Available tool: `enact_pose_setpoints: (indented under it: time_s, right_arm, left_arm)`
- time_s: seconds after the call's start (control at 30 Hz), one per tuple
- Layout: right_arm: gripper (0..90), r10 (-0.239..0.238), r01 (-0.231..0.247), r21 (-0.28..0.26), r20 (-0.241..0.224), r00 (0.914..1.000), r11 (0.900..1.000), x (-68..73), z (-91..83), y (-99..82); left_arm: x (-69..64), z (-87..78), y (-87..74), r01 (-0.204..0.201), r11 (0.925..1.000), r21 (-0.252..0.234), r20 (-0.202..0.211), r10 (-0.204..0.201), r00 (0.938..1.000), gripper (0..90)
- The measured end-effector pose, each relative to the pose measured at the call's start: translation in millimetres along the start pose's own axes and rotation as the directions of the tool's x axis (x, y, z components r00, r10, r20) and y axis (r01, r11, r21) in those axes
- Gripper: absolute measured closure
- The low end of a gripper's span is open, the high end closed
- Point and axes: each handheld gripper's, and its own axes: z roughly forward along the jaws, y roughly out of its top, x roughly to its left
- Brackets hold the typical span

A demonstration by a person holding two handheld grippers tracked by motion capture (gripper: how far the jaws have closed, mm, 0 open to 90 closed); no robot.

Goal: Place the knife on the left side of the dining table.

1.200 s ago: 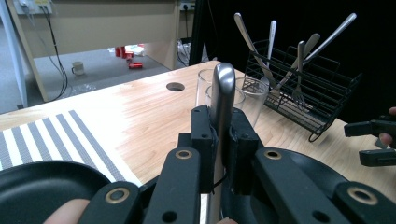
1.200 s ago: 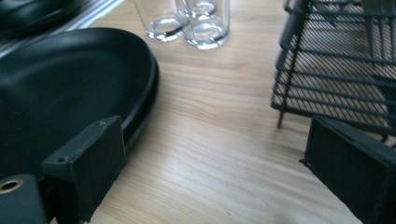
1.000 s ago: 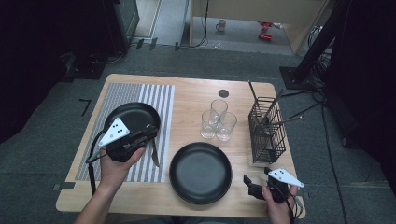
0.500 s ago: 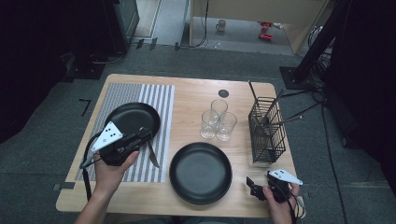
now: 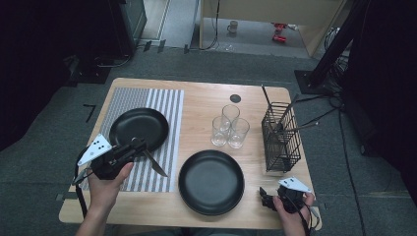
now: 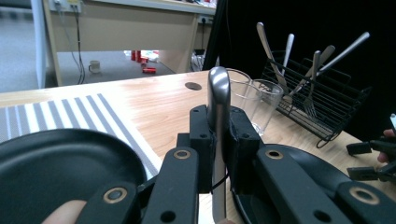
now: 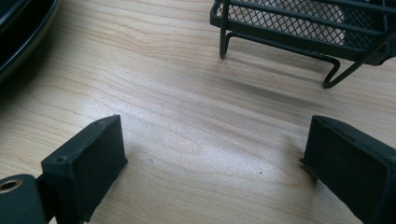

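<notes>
Down near the person, the left gripper (image 5: 139, 146) is squeezed tight on a knife (image 5: 156, 164), its blade over the striped mat (image 5: 147, 101) beside the left plate (image 5: 140, 127). Lower it gently, flat and straight by the plate. The right gripper (image 5: 265, 196) waits wide open, holding nothing, near the basket (image 5: 281, 142).

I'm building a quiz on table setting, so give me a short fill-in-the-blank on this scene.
1. The left gripper is shut on a ____.
2. The right gripper rests with its jaws ____.
3. The glasses number ____.
4. Spare cutlery stands in a wire ____.

Missing words: knife; open; three; basket
</notes>
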Motion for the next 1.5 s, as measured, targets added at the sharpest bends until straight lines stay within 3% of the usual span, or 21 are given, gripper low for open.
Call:
enact_pose_setpoints:
  time_s: [0.17,0.57,0.73,0.83,1.0,1.2,1.3,1.4,1.5]
  right_arm:
    - [5.1,-0.001,0.001,0.0,0.0,1.0,1.0,0.0,0.0,-0.1]
    - [5.1,-0.001,0.001,-0.001,0.001,1.0,1.0,0.2,0.0,-0.1]
    - [5.2,-0.002,0.002,-0.001,0.001,1.0,1.0,0.2,-0.1,-0.2]
    - [5.2,-0.002,0.002,-0.001,0.0,1.0,1.0,0.2,0.0,-0.2]
    - [5.2,-0.002,0.002,-0.001,0.0,1.0,1.0,0.2,-0.1,-0.1]
    - [5.2,-0.002,0.002,-0.001,0.0,1.0,1.0,0.2,0.0,-0.1]
    - [5.2,-0.002,0.002,-0.001,0.0,1.0,1.0,0.2,-0.1,-0.1]
    - [5.2,-0.001,0.001,-0.001,0.0,1.0,1.0,0.2,0.0,-0.1]
    - [5.2,-0.001,0.001,-0.001,0.0,1.0,1.0,0.2,0.0,-0.1]
  left_arm:
    - [15.7,-7.6,-9.7,0.07,0.997,-0.035,-0.015,-0.07,0.9974,83.2]
    - [34.2,-20.9,-26.8,0.111,0.9916,-0.068,-0.073,-0.115,0.9906,80.1]
    - [47.9,-25.8,-34.5,0.159,0.9856,-0.059,-0.104,-0.164,0.981,77.8]
    - [53.3,-28.9,-38.5,0.166,0.9848,-0.051,-0.111,-0.171,0.979,76.6]
    - [60.8,-34.9,-47.4,0.2,0.9785,-0.049,-0.136,-0.205,0.9692,74.6]
    - [68.9,-39.6,-59.1,0.253,0.9658,-0.056,-0.164,-0.259,0.9518,72.5]
    - [70.7,-42.0,-64.4,0.287,0.9556,-0.068,-0.171,-0.294,0.9403,72.2]
    - [72.8,-43.6,-67.8,0.295,0.9535,-0.062,-0.176,-0.301,0.9372,71.5]
    - [75.5,-44.0,-71.9,0.289,0.9555,-0.057,-0.183,-0.295,0.9379,70.1]
